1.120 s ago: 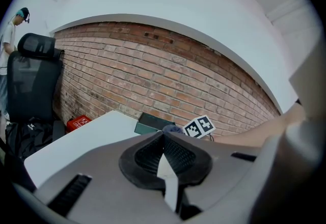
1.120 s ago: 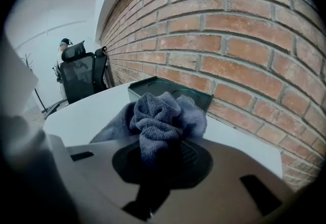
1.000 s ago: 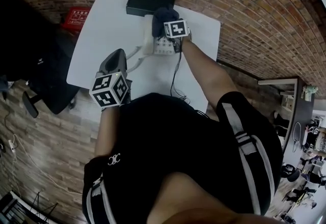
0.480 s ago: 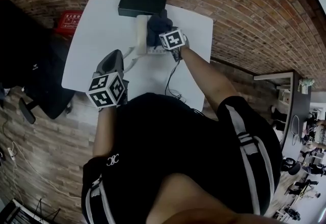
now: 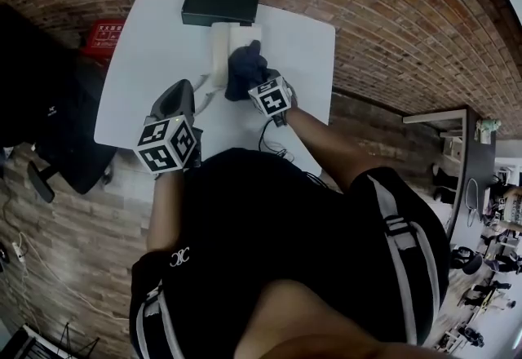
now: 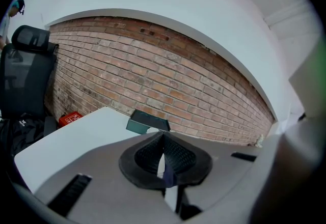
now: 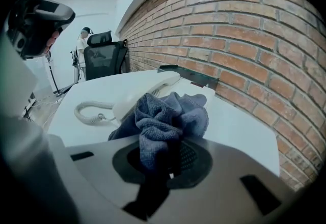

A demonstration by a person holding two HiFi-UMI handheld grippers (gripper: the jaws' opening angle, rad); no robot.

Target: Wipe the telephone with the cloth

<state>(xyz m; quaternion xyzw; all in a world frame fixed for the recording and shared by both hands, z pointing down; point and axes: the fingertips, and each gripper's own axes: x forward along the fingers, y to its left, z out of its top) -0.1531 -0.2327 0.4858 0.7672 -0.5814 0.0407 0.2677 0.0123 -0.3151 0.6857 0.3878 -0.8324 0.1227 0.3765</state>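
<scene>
Blue-grey cloth [image 7: 168,111] was clamped in the right tool [image 7: 170,156], bunched up and pressed against the handset of the white telephone [image 7: 147,91], which sat toward the far end of the white bench [image 5: 155,47]. Its coiled cord [image 7: 91,112] lay left of the handset. The left tool [image 6: 164,159] was clenched on nothing, over the near bench edge, clear of the telephone. A black box [image 5: 220,4] stood behind the telephone by the brick wall [image 5: 367,6]
</scene>
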